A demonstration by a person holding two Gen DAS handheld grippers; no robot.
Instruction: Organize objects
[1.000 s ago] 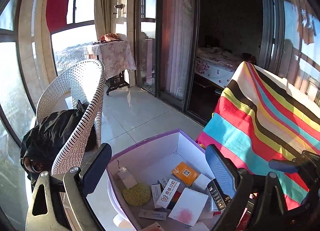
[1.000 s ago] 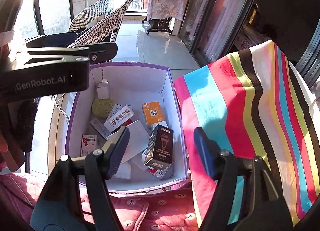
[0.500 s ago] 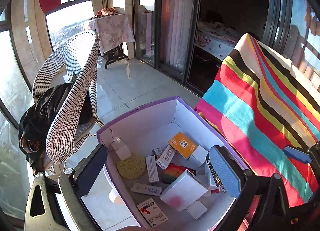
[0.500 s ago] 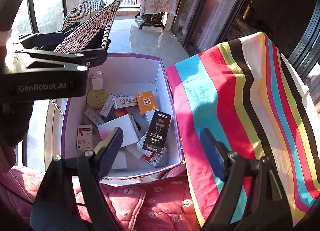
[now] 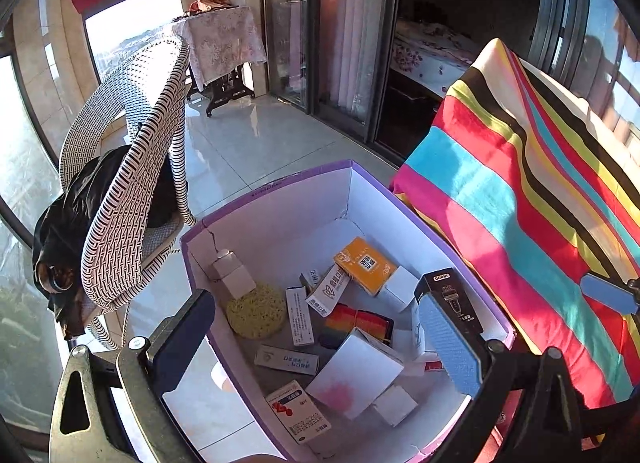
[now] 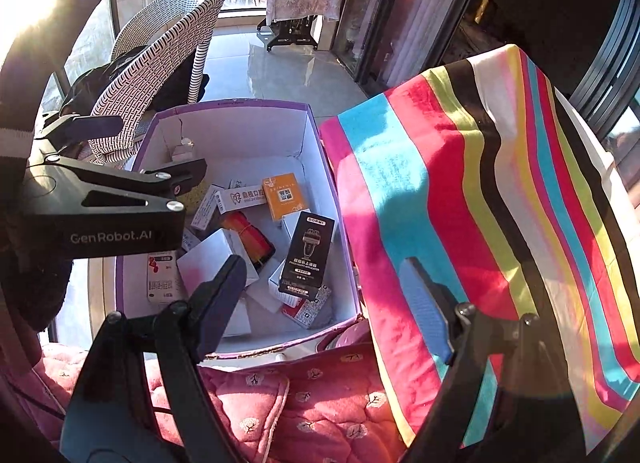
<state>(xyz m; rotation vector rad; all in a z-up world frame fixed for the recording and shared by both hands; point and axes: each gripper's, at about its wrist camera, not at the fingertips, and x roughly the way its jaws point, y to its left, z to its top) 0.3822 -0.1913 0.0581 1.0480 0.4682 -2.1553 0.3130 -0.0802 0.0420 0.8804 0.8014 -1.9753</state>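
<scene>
"GenRobot.AI" in grey letters on black body of left tongs (image 6: 182,179), seen from right wrist view. "DORMI" in white on top edge of tall black cardboard box (image 6: 306,257) (image 5: 450,297); line lower on its face reads roughly "TOUCH HAPPY APPLICATOR", Chinese characters beneath too small to read. QR-style code on flat orange carton (image 6: 285,195) (image 5: 365,264). Chinese print on white carton (image 6: 240,195), unreadable.

The left gripper (image 6: 132,155) hides the yellow sponge and part of the red-and-white box (image 6: 162,275) beneath.
</scene>
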